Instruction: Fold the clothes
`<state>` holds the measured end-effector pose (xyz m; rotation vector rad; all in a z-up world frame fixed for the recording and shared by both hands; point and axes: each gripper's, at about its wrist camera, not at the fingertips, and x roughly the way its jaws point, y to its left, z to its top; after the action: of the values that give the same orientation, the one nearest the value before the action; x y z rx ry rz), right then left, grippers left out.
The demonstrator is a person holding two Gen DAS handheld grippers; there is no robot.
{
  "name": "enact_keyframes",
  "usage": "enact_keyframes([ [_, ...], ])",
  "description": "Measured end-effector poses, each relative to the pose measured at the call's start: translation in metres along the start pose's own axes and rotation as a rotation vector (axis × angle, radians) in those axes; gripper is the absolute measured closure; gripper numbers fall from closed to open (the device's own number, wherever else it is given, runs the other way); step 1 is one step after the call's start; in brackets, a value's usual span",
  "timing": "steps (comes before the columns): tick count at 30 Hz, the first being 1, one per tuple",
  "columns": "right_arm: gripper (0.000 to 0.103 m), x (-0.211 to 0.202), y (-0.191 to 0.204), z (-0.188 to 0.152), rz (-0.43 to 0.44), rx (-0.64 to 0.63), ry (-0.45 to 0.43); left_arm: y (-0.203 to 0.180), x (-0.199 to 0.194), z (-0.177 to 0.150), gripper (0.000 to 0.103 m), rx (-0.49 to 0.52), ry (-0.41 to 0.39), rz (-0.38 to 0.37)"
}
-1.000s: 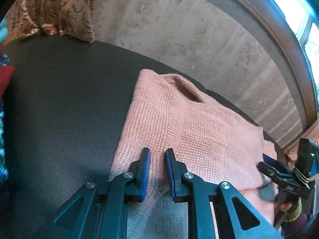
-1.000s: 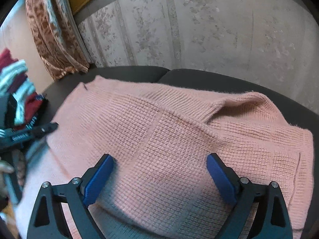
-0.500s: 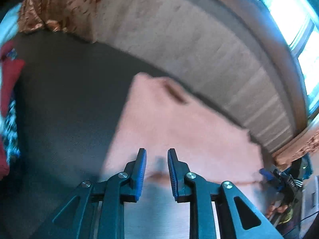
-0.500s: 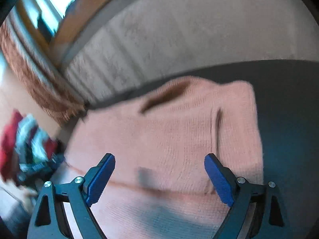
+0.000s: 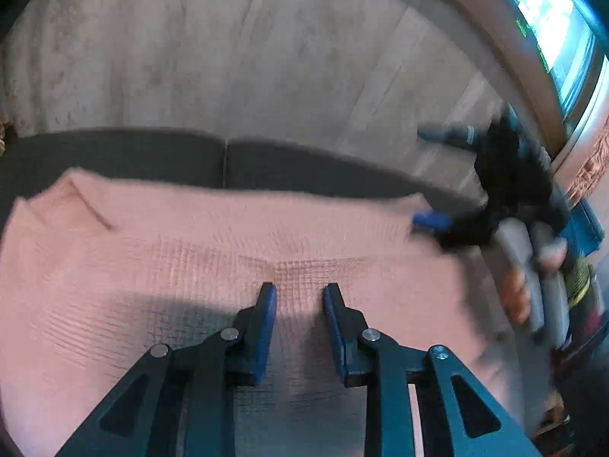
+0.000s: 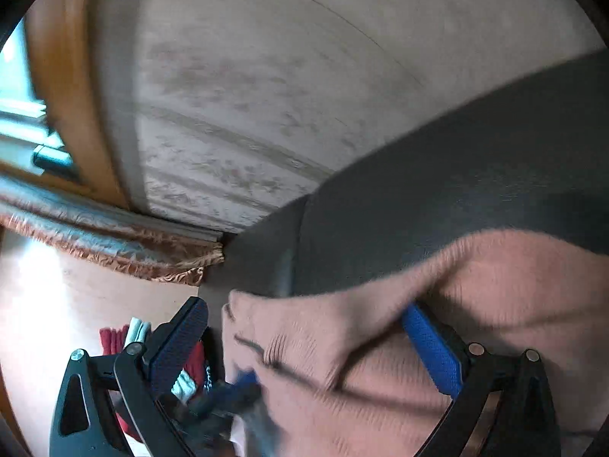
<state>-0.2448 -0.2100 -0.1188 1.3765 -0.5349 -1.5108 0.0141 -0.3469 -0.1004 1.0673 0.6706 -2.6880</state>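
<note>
My left gripper hovered over the near part of the pink sweater, jaws opening, nothing pinched. My right gripper was opening wide astride its far right corner, ungrasped. The sweater lay across the dark couch, wall beyond.

A dark grey cushioned sofa seat with a centre seam is carrying a pink waffle-knit sweater, which is lying spread across it.
</note>
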Motion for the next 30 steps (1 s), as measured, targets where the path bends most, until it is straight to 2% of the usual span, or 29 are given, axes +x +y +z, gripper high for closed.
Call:
enact_keyframes([
  [3,0.0,-0.001,-0.014,0.015,0.072,-0.006,-0.118,0.004,-0.003,-0.005,0.076,-0.018,-0.019,-0.017],
  [5,0.005,-0.002,-0.025,0.02,0.112,0.006,-0.171,0.004,-0.005,-0.007,0.076,-0.028,-0.022,-0.018],
  [9,0.004,-0.003,-0.015,0.013,0.063,-0.093,-0.163,0.005,-0.008,-0.004,0.076,-0.049,-0.012,-0.036],
  [11,0.004,-0.005,-0.01,0.013,-0.003,-0.088,-0.145,0.009,-0.007,-0.004,0.076,-0.06,-0.013,-0.049],
  [13,0.003,-0.014,0.006,0.009,-0.092,-0.105,-0.164,0.011,-0.004,-0.004,0.076,-0.063,-0.02,-0.05],
  [14,0.003,-0.02,0.02,0.004,-0.096,-0.141,-0.177,0.012,-0.003,-0.005,0.076,-0.065,-0.025,-0.051],
  [17,0.0,-0.013,0.05,-0.013,-0.04,-0.192,-0.113,0.015,-0.003,-0.008,0.076,-0.069,-0.043,-0.055],
  [19,0.0,0.007,0.048,-0.027,-0.035,-0.171,-0.028,0.017,-0.005,-0.008,0.076,-0.083,-0.043,-0.066],
  [21,0.0,0.024,0.031,-0.038,-0.073,-0.11,0.016,0.019,-0.007,-0.004,0.076,-0.097,-0.019,-0.077],
  [22,0.001,0.025,0.027,-0.044,-0.087,-0.086,0.022,0.018,-0.014,-0.001,0.076,-0.098,0.003,-0.072],
  [23,0.001,0.007,0.036,-0.051,-0.09,-0.082,-0.019,0.017,-0.025,0.001,0.078,-0.097,0.017,-0.065],
  [25,0.0,-0.029,0.055,-0.067,-0.083,-0.08,-0.091,0.016,-0.074,-0.01,0.077,-0.103,-0.028,-0.039],
  [27,0.0,-0.063,0.068,-0.099,-0.005,-0.121,-0.095,0.018,-0.118,-0.028,0.074,-0.117,-0.05,-0.048],
  [29,0.0,-0.102,0.065,-0.143,-0.019,-0.162,-0.061,0.02,-0.155,-0.051,0.072,-0.07,-0.069,-0.021],
  [30,0.0,-0.122,0.054,-0.165,-0.076,-0.169,-0.053,0.022,-0.173,-0.067,0.072,-0.044,-0.074,0.02],
])
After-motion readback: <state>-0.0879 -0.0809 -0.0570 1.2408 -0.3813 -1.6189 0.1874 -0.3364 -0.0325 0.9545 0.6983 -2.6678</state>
